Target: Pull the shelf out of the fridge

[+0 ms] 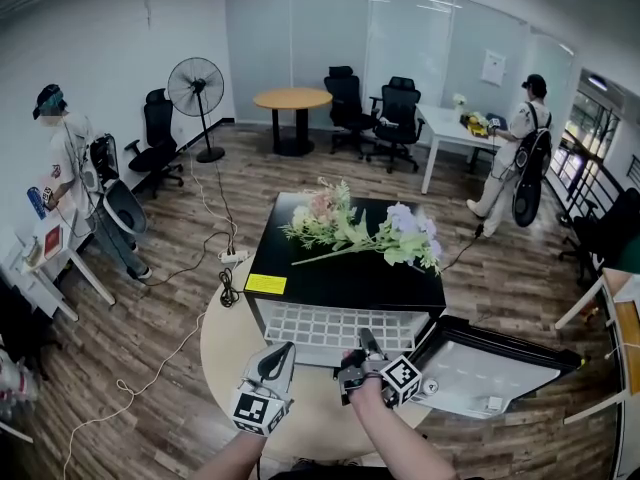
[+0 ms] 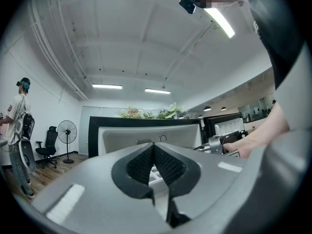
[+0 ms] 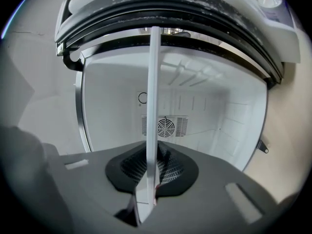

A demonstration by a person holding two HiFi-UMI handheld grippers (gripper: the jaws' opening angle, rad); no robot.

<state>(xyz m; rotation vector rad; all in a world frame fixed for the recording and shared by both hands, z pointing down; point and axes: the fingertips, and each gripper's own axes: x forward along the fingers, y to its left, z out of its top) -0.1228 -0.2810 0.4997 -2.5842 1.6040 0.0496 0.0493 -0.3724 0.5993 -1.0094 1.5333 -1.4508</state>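
A small black fridge [image 1: 340, 273] stands on a round wooden table [image 1: 225, 353] with its door [image 1: 490, 368] swung open to the right. A white grid shelf [image 1: 330, 328] sticks out of its front. My right gripper [image 1: 366, 342] is shut on the shelf's front edge. In the right gripper view that edge [image 3: 153, 106] runs as a thin white bar up from between the pads of the right gripper [image 3: 148, 179], with the white fridge interior [image 3: 219, 116] behind it. My left gripper [image 1: 285, 351] hangs just left of the shelf, shut and holding nothing; the left gripper [image 2: 153, 147] faces the fridge [image 2: 146, 130].
Artificial flowers [image 1: 360, 230] lie on the fridge top beside a yellow label [image 1: 265, 284]. A cable and power strip [image 1: 232, 258] trail on the wooden floor at left. A standing fan [image 1: 197, 90], office chairs, tables and two people [image 1: 62, 168] [image 1: 515, 143] are farther off.
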